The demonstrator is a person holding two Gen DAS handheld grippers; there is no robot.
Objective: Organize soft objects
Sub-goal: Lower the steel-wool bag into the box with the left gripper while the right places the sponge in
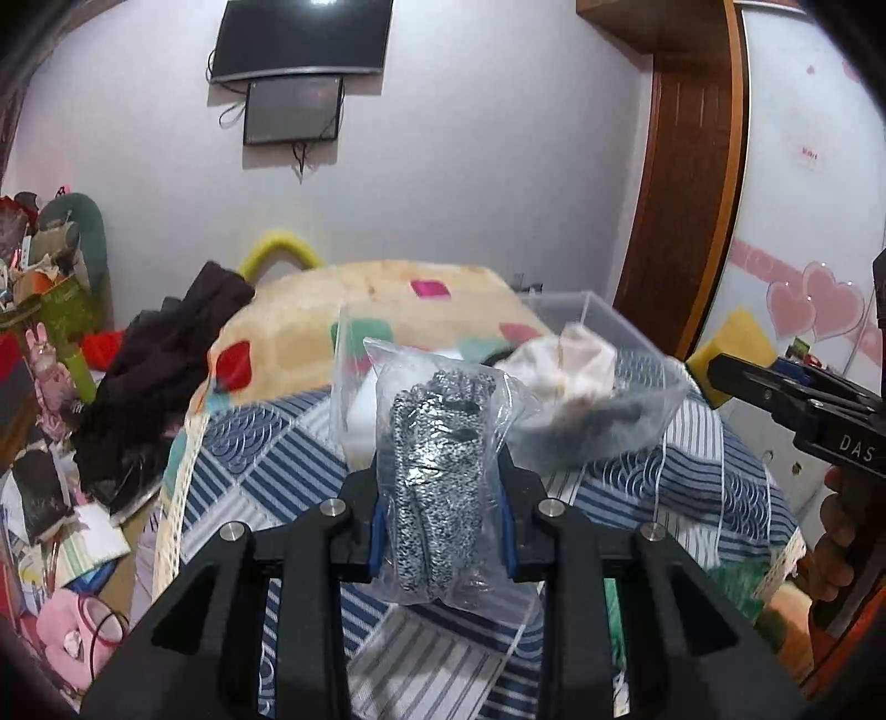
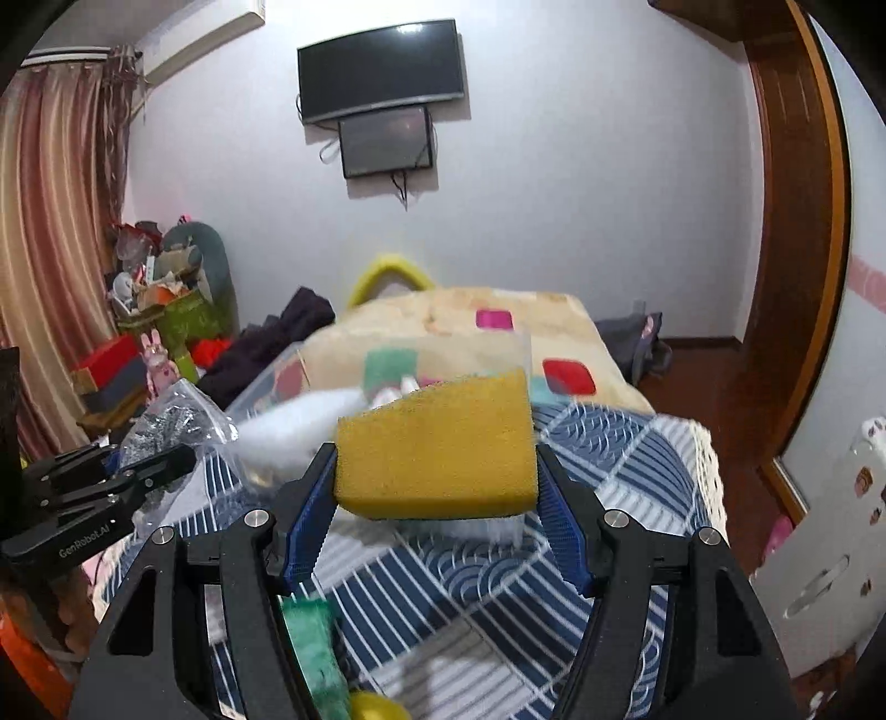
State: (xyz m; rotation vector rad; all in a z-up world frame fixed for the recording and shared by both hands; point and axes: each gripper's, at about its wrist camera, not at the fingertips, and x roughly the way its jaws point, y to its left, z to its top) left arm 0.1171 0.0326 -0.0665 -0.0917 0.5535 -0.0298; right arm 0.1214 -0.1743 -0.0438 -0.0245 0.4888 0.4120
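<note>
Nearest in the left wrist view, the left gripper (image 1: 443, 493) is clamped on a clear plastic bag (image 1: 443, 459) holding black-and-white speckled knit gloves, the blue pads (image 1: 380, 531) pressing the bag from both sides and lifting it above the blue-and-white patterned bedspread (image 1: 266, 443). In the right wrist view, the right gripper (image 2: 437, 487) holds a yellow sponge (image 2: 437, 443) squeezed between its blue pads (image 2: 310, 515), also up off the bedspread (image 2: 609, 459); a green fuzzy cloth (image 2: 313, 642) and a small yellow round thing (image 2: 376, 706) lie on the bed close under that gripper. The same sponge (image 1: 731, 349) shows at the right edge of the left view, at the tip of the right gripper (image 1: 720, 371), and the left gripper (image 2: 188, 459) with its bag (image 2: 177, 421) shows at the left edge of the right view. Just beyond the bagged gloves sits a clear plastic storage box (image 1: 587, 310) on the bed, blurred, with a white block (image 1: 360, 421) and a crumpled white cloth (image 1: 565, 365) in or at it; exactly which lies inside I cannot tell. Behind the box is a cream blanket (image 1: 398, 299) with coloured squares, and a heap of dark clothing (image 1: 166, 376) to its left. Farthest back, two dark screens (image 1: 299, 39) hang on the white wall, and a wooden door frame (image 1: 692, 166) stands at the right
</note>
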